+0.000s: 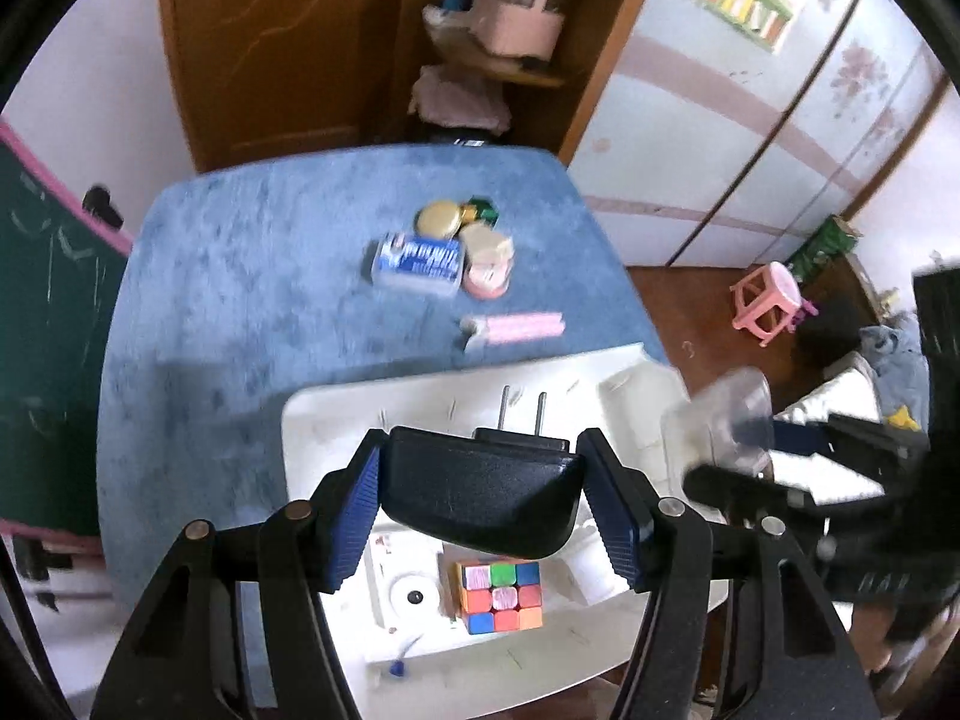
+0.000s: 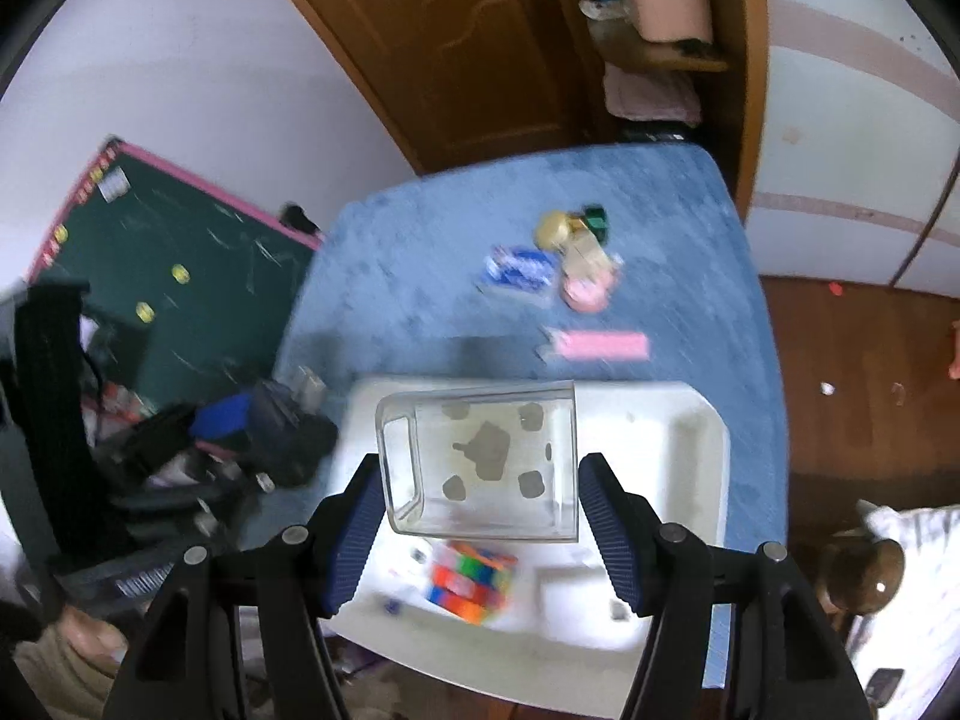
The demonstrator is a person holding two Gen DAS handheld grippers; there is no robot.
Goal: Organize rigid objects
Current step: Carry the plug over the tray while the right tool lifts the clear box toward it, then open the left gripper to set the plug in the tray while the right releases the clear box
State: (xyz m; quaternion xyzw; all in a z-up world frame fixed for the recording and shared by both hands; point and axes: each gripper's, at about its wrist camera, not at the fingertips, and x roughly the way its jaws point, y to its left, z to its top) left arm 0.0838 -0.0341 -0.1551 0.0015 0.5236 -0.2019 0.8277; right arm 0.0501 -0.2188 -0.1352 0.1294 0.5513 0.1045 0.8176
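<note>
My left gripper is shut on a black power adapter with two metal prongs, held above the white tray. My right gripper is shut on a clear plastic box, held above the same white tray. The clear box also shows at the right of the left wrist view. A colourful puzzle cube lies in the tray, also seen in the right wrist view. Farther on the blue table lie a blue card box, a gold round tin and a pink bar.
The blue table ends at a wooden door and shelf behind. A green chalkboard leans at the left. A pink stool stands on the wooden floor at the right. A round pink-and-beige container sits beside the card box.
</note>
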